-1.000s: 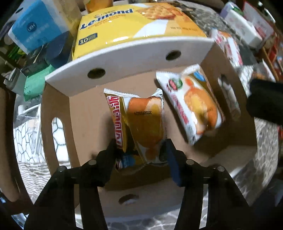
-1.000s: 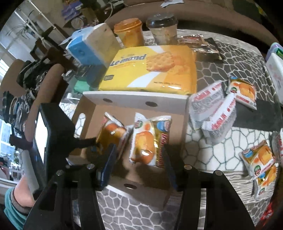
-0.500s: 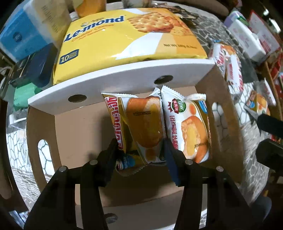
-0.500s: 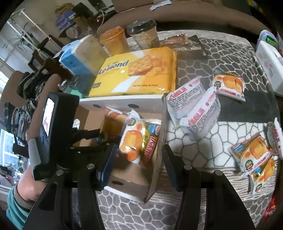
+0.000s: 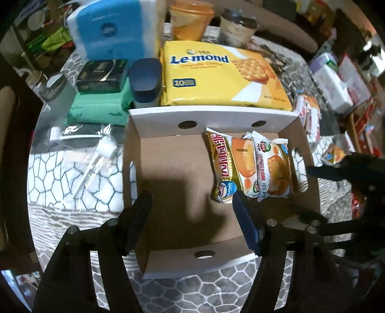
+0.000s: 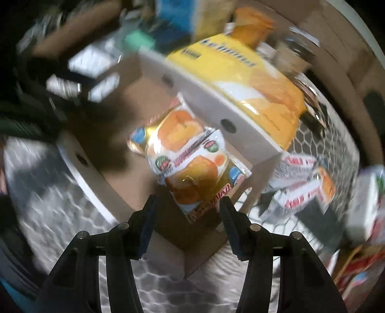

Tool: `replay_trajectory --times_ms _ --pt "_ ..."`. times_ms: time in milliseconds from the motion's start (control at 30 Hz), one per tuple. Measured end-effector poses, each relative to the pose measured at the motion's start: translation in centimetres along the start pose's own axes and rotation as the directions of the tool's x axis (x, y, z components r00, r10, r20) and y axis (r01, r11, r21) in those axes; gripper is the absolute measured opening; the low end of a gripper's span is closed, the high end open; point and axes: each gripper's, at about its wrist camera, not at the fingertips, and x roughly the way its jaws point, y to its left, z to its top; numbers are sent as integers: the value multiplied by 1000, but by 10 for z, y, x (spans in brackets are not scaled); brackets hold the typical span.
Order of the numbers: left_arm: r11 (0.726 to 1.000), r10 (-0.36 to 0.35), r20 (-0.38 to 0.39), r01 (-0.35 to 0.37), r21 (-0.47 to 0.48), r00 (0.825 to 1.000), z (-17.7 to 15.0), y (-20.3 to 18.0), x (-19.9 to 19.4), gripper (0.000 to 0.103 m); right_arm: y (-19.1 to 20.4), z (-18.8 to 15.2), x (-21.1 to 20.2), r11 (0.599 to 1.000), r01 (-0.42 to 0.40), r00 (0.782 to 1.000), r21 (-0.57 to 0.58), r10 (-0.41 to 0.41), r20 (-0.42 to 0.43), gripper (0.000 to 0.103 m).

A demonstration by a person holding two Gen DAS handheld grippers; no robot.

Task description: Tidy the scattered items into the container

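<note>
An open cardboard box (image 5: 173, 183) sits on the patterned table. Two orange-and-white cake packets lie side by side at its right: one (image 5: 231, 166) and another (image 5: 274, 168). My left gripper (image 5: 191, 204) is open and empty above the box's front left floor. In the blurred right wrist view the box (image 6: 96, 183) and both packets (image 6: 187, 154) show, and my right gripper (image 6: 187, 207) is open and empty above the box's near corner. More packets lie outside the box to the right (image 5: 309, 113) (image 6: 303, 183).
A yellow Le-mond cracker pack (image 5: 221, 74) rests behind the box's back wall. A blue tissue pack (image 5: 110, 29), green pouch (image 5: 98, 108), dark tin (image 5: 101, 74) and two cups (image 5: 190, 19) stand at the back left. A plastic bag (image 5: 91, 149) lies left of the box.
My left gripper let go of its cake packet, which now lies in the box beside the other, and pulled back to the left. My right gripper swung fast; its view is blurred.
</note>
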Motion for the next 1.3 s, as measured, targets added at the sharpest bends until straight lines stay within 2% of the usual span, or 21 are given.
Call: replay_trajectory --times_ms 100,167,233,300,367,500,600,700,800,867,933,1033,1167,1300 --pt "998 -50 3 50 -36 999 -4 10 -4 67 11 3 17 992 82 995 -98 -87 -47 54" --pt "997 -67 9 67 -43 998 -4 14 -5 67 18 3 28 972 151 984 -180 -166 -71 54" --pt "997 -68 10 68 -44 998 -2 13 -2 67 17 5 28 966 160 983 -201 -174 -56 55" --pt "996 -72 5 72 -44 997 -2 13 1 67 13 7 26 948 226 970 -223 -240 -38 55" --pt "996 -75 -1 74 -43 997 -1 10 6 67 6 7 26 938 257 962 -233 -271 -32 55" --pt "995 -93 -13 92 -34 996 2 0 14 68 -6 3 18 964 199 978 -173 -206 -22 55" --pt "994 -108 -42 106 -38 993 8 -9 28 70 -15 -7 -2 980 163 987 -113 -160 28 55" --pt "991 -130 -71 127 -48 989 13 -19 45 70 -36 -24 -31 995 85 989 52 -91 117 61" --pt "986 -163 -89 158 -56 983 13 -29 59 68 -70 -53 -53 966 -11 983 259 -38 182 65" --pt "984 -174 -106 170 -43 979 10 -37 67 64 -83 -68 -60 945 -34 979 327 -35 203 65" --pt "982 -189 -122 187 -25 974 6 -43 70 49 -90 -80 -64 924 -77 973 374 -12 229 65" --pt "986 -162 -130 164 5 978 3 -48 72 40 -95 -100 -67 888 -165 962 429 50 267 63" --pt "988 -151 -128 153 7 980 9 -48 76 40 -101 -114 -60 866 -206 955 456 77 285 62" --pt "991 -77 -129 90 96 989 16 -59 79 43 -101 -124 -51 858 -219 955 465 90 284 62"
